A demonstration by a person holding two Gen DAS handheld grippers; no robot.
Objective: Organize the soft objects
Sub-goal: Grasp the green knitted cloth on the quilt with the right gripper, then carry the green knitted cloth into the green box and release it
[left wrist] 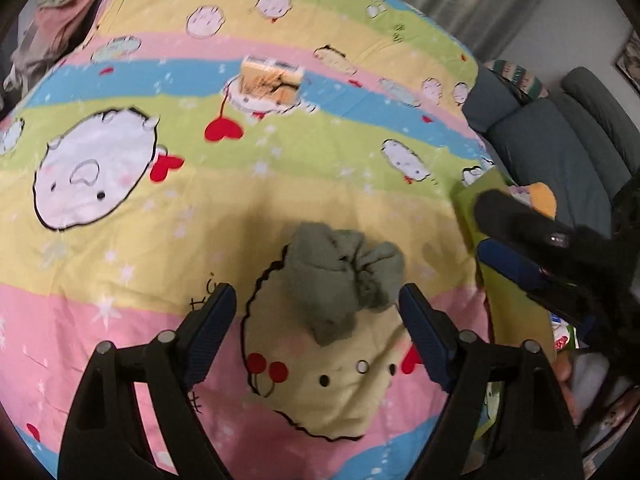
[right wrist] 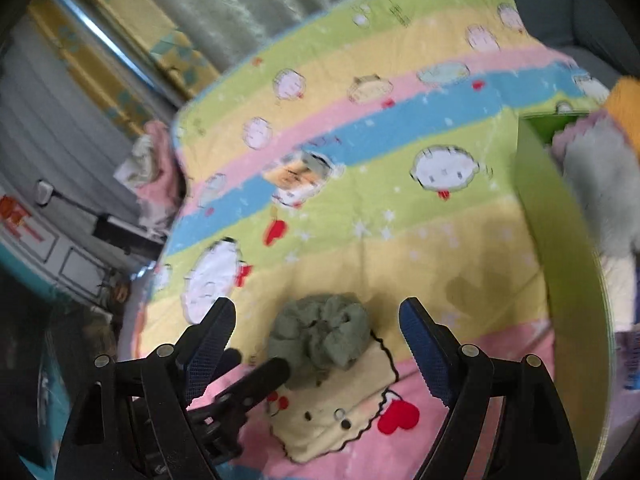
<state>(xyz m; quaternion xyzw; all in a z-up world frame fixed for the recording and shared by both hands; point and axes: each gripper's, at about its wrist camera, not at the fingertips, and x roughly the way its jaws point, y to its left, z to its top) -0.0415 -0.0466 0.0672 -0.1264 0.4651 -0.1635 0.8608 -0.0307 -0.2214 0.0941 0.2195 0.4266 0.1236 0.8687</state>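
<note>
A crumpled grey-green cloth bundle (left wrist: 344, 280) (right wrist: 320, 332) lies on the striped cartoon bedsheet (left wrist: 200, 208) (right wrist: 400, 240). In the left wrist view my left gripper (left wrist: 317, 288) is open and hangs over the bundle, one finger on each side of it, and no pad presses on it. My right gripper (left wrist: 486, 228) reaches in from the right edge. In the right wrist view the right gripper (right wrist: 317, 302) is open too, with the bundle just beyond its fingertips. The left gripper (right wrist: 256, 360) pokes in from the lower left, its tip beside the bundle.
A green bin (right wrist: 560, 240) (left wrist: 500, 304) stands at the bed's right side and holds a white fluffy item (right wrist: 600, 184) and an orange one (right wrist: 628, 104). A small tan box (left wrist: 272, 80) lies mid-bed. Dark cushions (left wrist: 560, 140) sit right, piled clothes (left wrist: 60, 12) far left.
</note>
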